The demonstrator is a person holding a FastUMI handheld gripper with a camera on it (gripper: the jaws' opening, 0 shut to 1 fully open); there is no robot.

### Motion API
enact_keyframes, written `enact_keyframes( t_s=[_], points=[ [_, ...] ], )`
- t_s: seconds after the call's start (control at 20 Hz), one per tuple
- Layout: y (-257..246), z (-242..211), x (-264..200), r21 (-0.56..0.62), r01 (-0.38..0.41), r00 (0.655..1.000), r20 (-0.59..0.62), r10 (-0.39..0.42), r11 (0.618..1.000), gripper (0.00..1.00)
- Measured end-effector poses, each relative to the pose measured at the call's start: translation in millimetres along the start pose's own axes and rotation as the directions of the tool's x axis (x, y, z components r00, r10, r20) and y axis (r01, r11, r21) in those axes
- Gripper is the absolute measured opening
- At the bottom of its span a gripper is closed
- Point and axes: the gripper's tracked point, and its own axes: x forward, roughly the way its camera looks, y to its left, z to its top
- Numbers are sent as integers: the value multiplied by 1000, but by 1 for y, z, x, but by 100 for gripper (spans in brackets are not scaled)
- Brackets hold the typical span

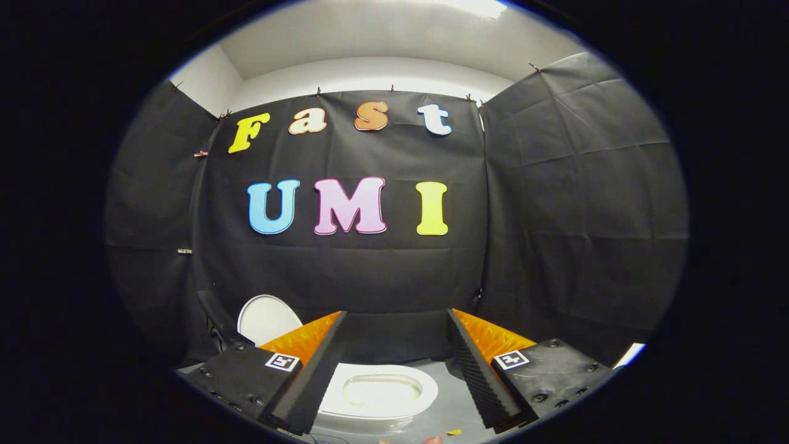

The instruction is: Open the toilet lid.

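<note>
Toilet lid (266, 319) stands raised, left of and behind the bowl seat (379, 390), which sits between the spread fingers of the released, empty tool (396, 364), so opening looks done and the next move is likely just pulling the tool clear of the bowl.

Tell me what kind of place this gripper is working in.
Probably a mock bathroom in a recording booth. A white toilet bowl sits low between the fingers of the open gripper, which touch nothing. Its lid stands raised, off to the side, against the black cloth wall.
</note>
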Motion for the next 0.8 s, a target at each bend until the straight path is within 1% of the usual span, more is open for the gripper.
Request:
enact_keyframes(
  t_s=[0.3,0.5,0.8],
  points=[
    [-18,6,-11,10,0,1000,18,0,1000,98],
    [-20,9,-11,18,-9,1000,16,9,1000,99],
    [-19,5,-12,0,-24,1000,6,24,1000,99]
  ],
)
